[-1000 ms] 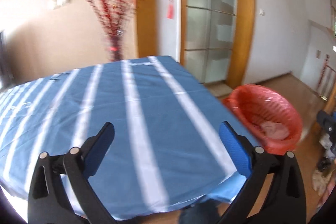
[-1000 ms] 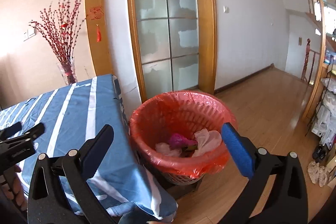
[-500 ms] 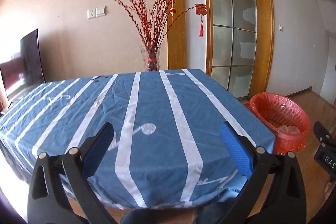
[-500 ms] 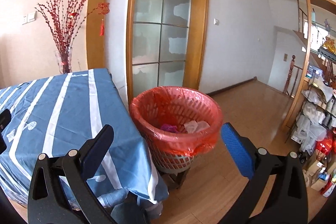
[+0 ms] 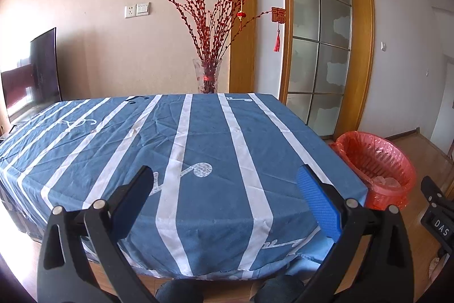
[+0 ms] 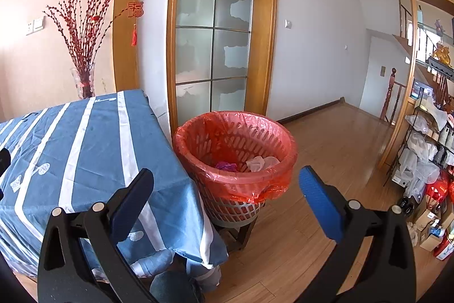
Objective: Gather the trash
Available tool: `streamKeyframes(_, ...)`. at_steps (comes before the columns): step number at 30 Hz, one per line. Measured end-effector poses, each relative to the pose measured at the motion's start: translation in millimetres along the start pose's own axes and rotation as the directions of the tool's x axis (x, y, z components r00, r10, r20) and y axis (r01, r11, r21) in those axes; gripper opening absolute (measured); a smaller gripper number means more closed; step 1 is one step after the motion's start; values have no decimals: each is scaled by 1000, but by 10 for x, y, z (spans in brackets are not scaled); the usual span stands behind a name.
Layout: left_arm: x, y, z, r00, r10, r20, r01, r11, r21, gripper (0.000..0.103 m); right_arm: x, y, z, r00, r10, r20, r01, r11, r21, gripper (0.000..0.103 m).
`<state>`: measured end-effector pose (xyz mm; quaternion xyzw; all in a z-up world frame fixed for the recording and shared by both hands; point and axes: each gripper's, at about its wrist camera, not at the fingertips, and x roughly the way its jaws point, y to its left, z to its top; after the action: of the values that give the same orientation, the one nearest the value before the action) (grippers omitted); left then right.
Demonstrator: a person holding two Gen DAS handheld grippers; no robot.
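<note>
A waste basket with a red liner (image 6: 235, 158) stands on a low stool beside the table's right edge; it also shows in the left wrist view (image 5: 374, 163). Inside lie a white crumpled bag (image 6: 261, 162) and a purple scrap (image 6: 225, 166). My left gripper (image 5: 224, 189) is open and empty, held in front of the near edge of the table with the blue striped cloth (image 5: 176, 149). My right gripper (image 6: 227, 189) is open and empty, in front of the basket and apart from it. No trash shows on the cloth.
A glass vase of red branches (image 5: 208, 75) stands behind the table's far edge. A TV (image 5: 31, 70) is at the left wall. A glass door (image 6: 212, 47) is behind the basket. A cluttered shelf (image 6: 425, 161) lines the right. Wood floor (image 6: 326, 161) lies beyond the basket.
Both grippers have pulled back and levelled out, so the table and the basket look farther and lower. Both stay open and empty.
</note>
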<state>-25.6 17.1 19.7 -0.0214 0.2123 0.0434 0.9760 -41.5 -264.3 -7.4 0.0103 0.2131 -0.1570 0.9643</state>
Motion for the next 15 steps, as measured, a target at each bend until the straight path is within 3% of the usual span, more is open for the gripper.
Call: streamKeyframes(15, 32, 8, -33, 1000, -3, -12, 3, 1000, -5, 99, 27, 53, -35, 1000, 6, -24, -6, 1000, -5, 101)
